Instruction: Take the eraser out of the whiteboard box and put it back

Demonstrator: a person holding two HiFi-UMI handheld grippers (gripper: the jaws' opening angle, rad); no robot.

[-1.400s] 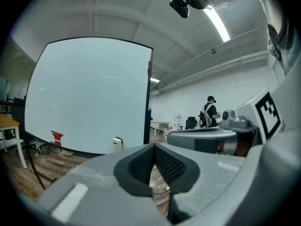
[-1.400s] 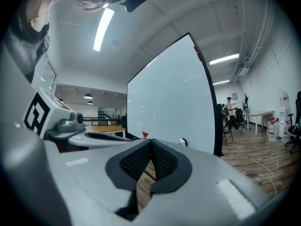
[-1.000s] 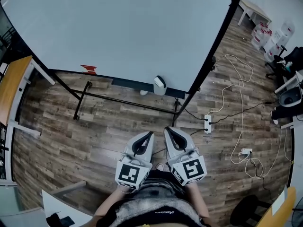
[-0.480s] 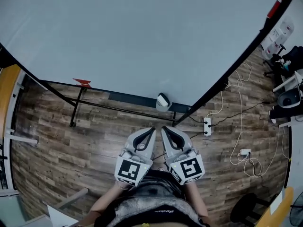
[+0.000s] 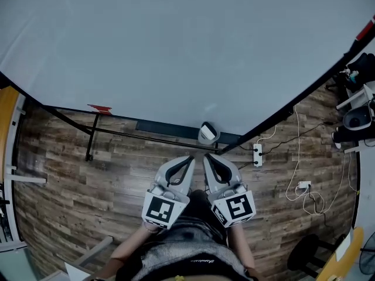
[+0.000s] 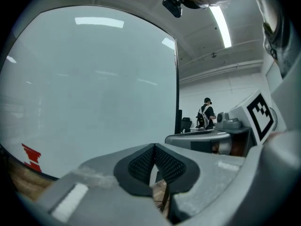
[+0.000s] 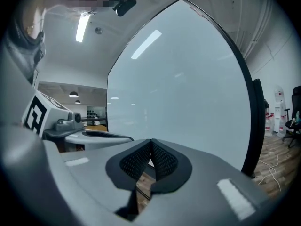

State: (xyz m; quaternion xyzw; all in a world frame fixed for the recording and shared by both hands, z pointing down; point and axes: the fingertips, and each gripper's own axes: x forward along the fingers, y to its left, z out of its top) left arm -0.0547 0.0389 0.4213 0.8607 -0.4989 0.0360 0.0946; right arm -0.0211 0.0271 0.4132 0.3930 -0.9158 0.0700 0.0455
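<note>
The grey left gripper and grey right gripper face the large white whiteboard, jaws pressed together on nothing. They are probably just approaching, since the pale rounded eraser sits untouched in the dark narrow box under the whiteboard's bottom edge.

whiteboard: pale grey-white | eraser: white, grey | floor: brown wood-grain | power strip: white

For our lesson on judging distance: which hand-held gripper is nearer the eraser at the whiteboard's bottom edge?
Right. In the head view the right hand-held gripper is directly below the eraser; the left hand-held gripper is below it and further left. Neither touches it.
</note>
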